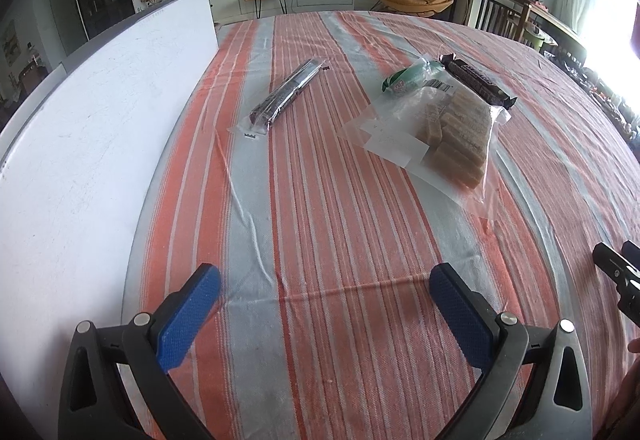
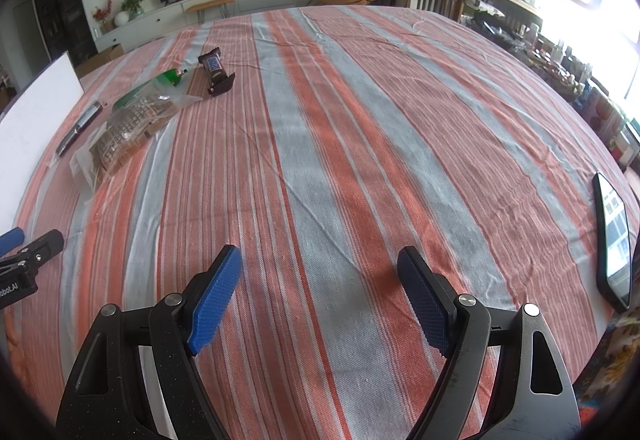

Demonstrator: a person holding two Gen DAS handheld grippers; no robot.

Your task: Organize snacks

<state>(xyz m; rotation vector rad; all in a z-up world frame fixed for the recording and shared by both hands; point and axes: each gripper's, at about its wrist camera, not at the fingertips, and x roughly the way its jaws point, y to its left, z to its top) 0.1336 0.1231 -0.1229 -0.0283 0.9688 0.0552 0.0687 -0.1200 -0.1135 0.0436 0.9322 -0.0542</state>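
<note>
Left tongs [image 1: 324, 280] and right tongs [image 2: 320, 260] hovering wide apart, gripping nothing, over striped surface [image 1: 340, 320]. Stick snack [image 1: 286, 92] lying at 11 o'clock, long axis running 1-to-7; wafer bag [image 1: 436, 127] at 1 o'clock.

Striped tablecloth [image 1: 320, 240] – clear biscuit bag [image 1: 440, 131], chocolate bar [image 1: 476, 79], slim packet [image 1: 284, 91], perhaps a phone [image 2: 614, 240].
</note>
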